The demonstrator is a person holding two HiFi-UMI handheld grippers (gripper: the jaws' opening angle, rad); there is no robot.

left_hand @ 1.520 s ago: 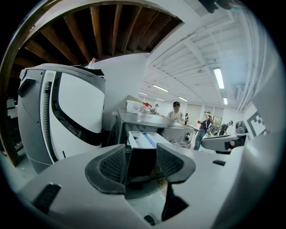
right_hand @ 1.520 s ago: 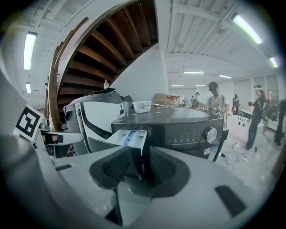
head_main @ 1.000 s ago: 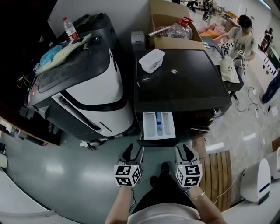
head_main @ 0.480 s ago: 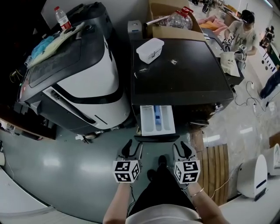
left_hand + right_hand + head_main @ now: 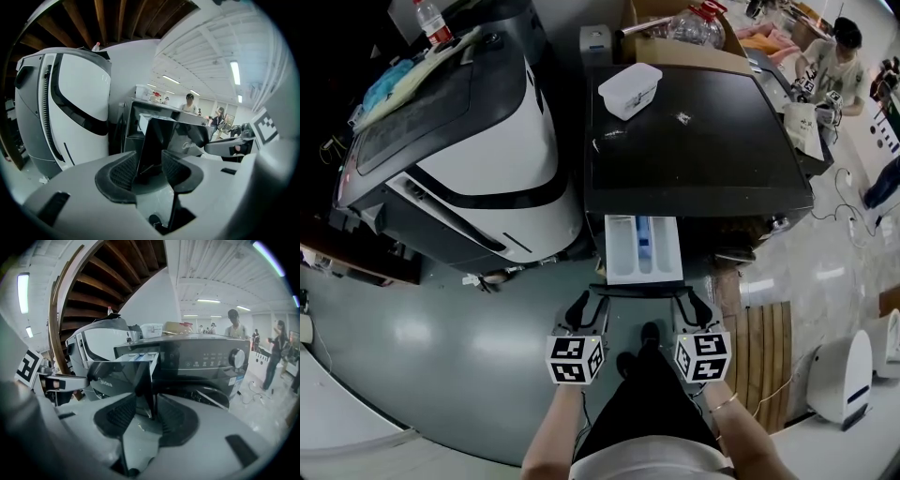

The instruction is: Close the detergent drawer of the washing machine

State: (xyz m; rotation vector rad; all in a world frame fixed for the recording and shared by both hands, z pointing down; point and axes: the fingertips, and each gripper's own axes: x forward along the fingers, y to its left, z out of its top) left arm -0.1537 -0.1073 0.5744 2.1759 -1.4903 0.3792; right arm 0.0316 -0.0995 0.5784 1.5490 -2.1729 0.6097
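The black washing machine (image 5: pixel 694 141) has its detergent drawer (image 5: pixel 643 249) pulled out, white inside with a blue compartment. The drawer's dark front panel (image 5: pixel 642 290) faces me. My left gripper (image 5: pixel 587 310) is at the panel's left end and my right gripper (image 5: pixel 695 308) at its right end. In the left gripper view the panel (image 5: pixel 174 135) stands between the left gripper's (image 5: pixel 149 161) pads; the jaws have just been closing but do not press on it. In the right gripper view the panel's edge (image 5: pixel 149 380) sits in the open gap of the right gripper (image 5: pixel 147 411).
A large white and grey machine (image 5: pixel 487 159) stands left of the washer. A white plastic box (image 5: pixel 629 90) lies on the washer's top. Behind are a cardboard box (image 5: pixel 684 42) and a person (image 5: pixel 839 56). A wooden slatted mat (image 5: pixel 769 366) lies right of my feet.
Both grippers have come forward and lower to the two ends of the drawer's front panel. The drawer stays pulled out.
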